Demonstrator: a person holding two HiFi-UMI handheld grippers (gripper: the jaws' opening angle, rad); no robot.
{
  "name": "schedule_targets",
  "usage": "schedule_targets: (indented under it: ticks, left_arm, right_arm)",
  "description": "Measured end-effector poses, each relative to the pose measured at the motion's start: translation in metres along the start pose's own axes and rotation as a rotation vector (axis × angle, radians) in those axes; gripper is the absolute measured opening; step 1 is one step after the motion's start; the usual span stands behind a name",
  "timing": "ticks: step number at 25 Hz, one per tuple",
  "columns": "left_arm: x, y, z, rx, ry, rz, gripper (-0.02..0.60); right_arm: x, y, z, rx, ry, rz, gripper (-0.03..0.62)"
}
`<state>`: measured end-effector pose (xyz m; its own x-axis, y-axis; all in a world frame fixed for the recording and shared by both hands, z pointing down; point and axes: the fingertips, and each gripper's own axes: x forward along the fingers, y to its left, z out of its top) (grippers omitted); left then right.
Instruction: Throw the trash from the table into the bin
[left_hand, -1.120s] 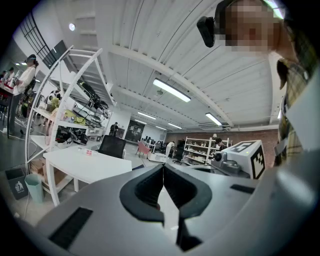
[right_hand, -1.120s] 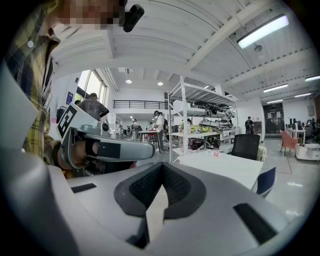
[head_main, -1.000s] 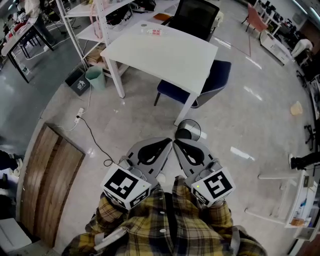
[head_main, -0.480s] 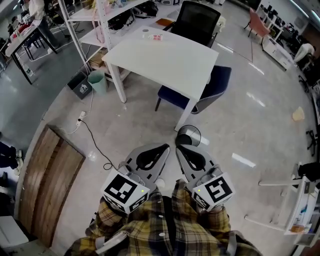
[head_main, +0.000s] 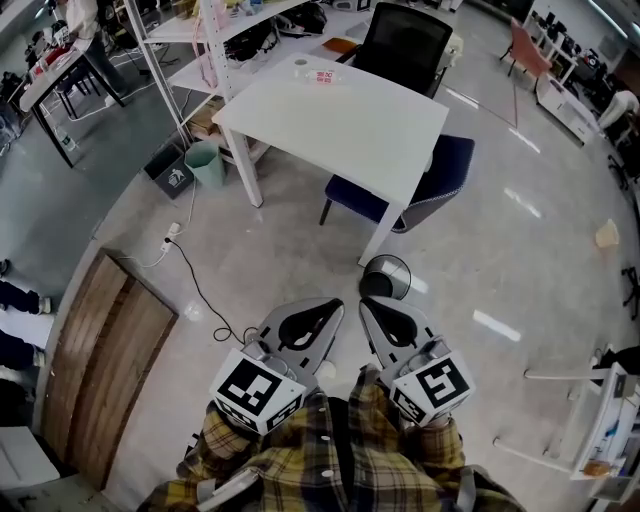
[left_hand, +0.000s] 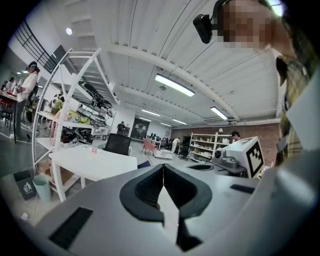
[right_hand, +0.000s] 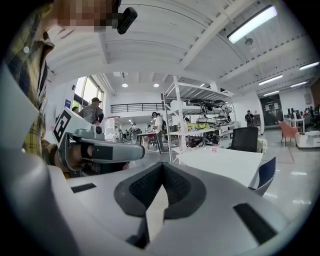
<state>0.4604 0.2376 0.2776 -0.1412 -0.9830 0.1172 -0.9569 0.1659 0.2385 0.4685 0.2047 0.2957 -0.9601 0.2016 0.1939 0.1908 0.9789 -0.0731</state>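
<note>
A small red-and-white piece of trash (head_main: 322, 76) lies at the far end of the white table (head_main: 340, 125), with another small pale item (head_main: 300, 62) beside it. A round black bin (head_main: 385, 277) stands on the floor by the table's near leg. My left gripper (head_main: 338, 303) and right gripper (head_main: 364, 303) are held side by side close to my body, well short of the table. Both are shut with nothing between their jaws. In the left gripper view the trash (left_hand: 93, 150) shows on the table (left_hand: 95, 162) ahead. The right gripper view shows the trash (right_hand: 214, 149) too.
A blue chair (head_main: 430, 180) is tucked under the table's right side and a black office chair (head_main: 400, 40) stands behind it. A green bin (head_main: 208, 163) and a dark box (head_main: 168, 172) sit left of the table by white shelving (head_main: 200, 40). A cable (head_main: 195, 285) and a wooden panel (head_main: 105, 360) lie on the floor at left.
The table and black bin have shifted slightly down and right in the head view. Both grippers stay shut and side by side.
</note>
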Motion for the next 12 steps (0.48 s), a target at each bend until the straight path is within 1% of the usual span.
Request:
schedule_targets:
  ticks: [6, 12]
  left_arm:
    - [0.017, 0.042, 0.006, 0.005, 0.012, 0.005, 0.009]
    - [0.043, 0.109, 0.030, 0.016, 0.014, -0.011, 0.009]
  right_arm:
    - [0.040, -0.021, 0.005, 0.015, 0.006, -0.005, -0.002]
    - [0.106, -0.047, 0.020, 0.009, 0.023, -0.016, -0.002]
